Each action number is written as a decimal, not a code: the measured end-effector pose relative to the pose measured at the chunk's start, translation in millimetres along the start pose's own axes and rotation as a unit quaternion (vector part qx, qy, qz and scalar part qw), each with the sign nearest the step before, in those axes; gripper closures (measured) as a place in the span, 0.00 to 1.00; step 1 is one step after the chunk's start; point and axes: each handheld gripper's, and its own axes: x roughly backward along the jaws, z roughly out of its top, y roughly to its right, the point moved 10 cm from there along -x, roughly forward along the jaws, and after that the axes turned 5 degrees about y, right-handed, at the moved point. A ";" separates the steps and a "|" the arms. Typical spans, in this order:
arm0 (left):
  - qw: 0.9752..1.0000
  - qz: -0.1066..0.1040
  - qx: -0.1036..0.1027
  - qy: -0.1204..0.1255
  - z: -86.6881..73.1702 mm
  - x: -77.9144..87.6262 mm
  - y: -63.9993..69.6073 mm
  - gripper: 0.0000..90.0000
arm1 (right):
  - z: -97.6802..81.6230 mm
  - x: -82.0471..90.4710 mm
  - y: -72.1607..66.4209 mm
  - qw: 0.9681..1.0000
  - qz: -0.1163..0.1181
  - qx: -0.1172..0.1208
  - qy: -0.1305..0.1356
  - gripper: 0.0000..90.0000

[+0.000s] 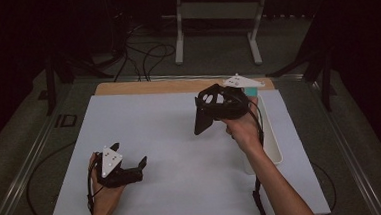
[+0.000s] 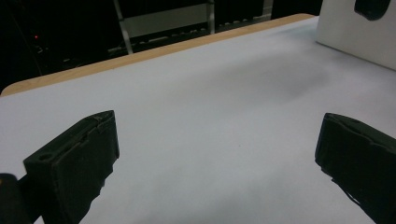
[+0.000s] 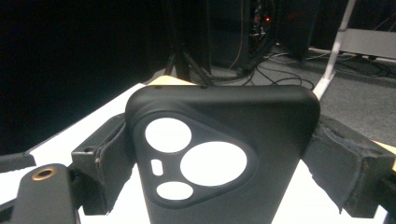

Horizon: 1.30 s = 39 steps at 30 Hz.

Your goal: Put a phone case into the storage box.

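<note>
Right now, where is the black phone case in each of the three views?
High view: phone case right of centre, in the right gripper.
Left gripper view: a dark shape at the top right corner, maybe it; cannot tell.
Right gripper view: centre, between the jaws.
Shared landmark: wooden table edge.

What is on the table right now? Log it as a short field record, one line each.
surface: white table top with a wooden far edge
left hand-held gripper: open, holding nothing, low over the near left of the table
right hand-held gripper: shut on a black phone case, raised above the table
phone case: camera cutouts face the right gripper view
tray: white tray at the right edge; contents cannot be told
</note>
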 end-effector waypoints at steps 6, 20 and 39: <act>1.000 0.003 0.002 0.002 0.7 1.7 -2.2 0.00 | 8.2 0.1 8.8 1.000 -0.012 -0.004 0.009 0.16; 1.000 0.004 0.001 0.002 0.3 1.8 -1.8 0.00 | 20.1 -2.0 27.9 0.999 -0.039 0.001 0.019 0.16; 1.000 0.003 0.003 0.000 -0.3 1.9 -1.5 0.00 | 33.4 2.5 64.6 0.996 -0.081 -0.007 0.027 0.16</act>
